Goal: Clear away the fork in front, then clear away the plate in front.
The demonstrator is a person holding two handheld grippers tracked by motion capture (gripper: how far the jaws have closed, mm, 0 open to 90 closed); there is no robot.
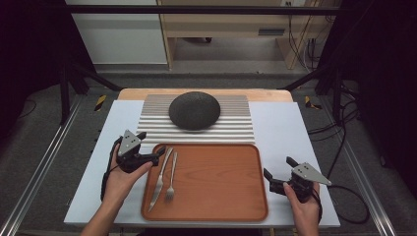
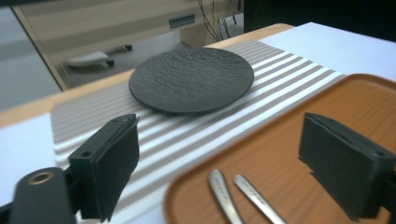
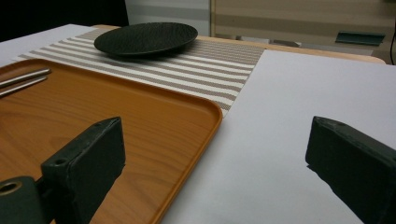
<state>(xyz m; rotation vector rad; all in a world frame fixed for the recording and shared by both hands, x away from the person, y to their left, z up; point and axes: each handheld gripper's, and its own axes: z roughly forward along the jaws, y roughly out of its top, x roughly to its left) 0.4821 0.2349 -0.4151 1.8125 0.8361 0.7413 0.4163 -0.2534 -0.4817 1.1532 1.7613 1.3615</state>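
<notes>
The knife (image 1: 160,178) and fork (image 1: 171,176) are slim, one-piece utensils of brushed silver metal. They lie flat and nearly parallel, close together, on the left part of the tray (image 1: 216,209), handles pointing away from the person. In the left gripper view the rounded handle ends (image 2: 223,186) lie just ahead of and between the jaws, untouched.

The left gripper (image 1: 156,156) is held at the tray's upper left corner, jaws spread wide with nothing between them. Its jaws are blocky, matte black pads.

The tray is a rounded-corner rectangle with a low raised rim and an orange-brown wood-grain finish.

Beyond the left gripper lies a woven placemat (image 1: 236,129) with grey and white stripes. On it sits a round, shallow plate (image 1: 194,110), matte black with a rough, pebbled surface.

The right gripper (image 1: 276,176) is held just beside the tray's right edge, over the smooth pale table surface (image 1: 285,128). Its jaws are spread wide and empty.
</notes>
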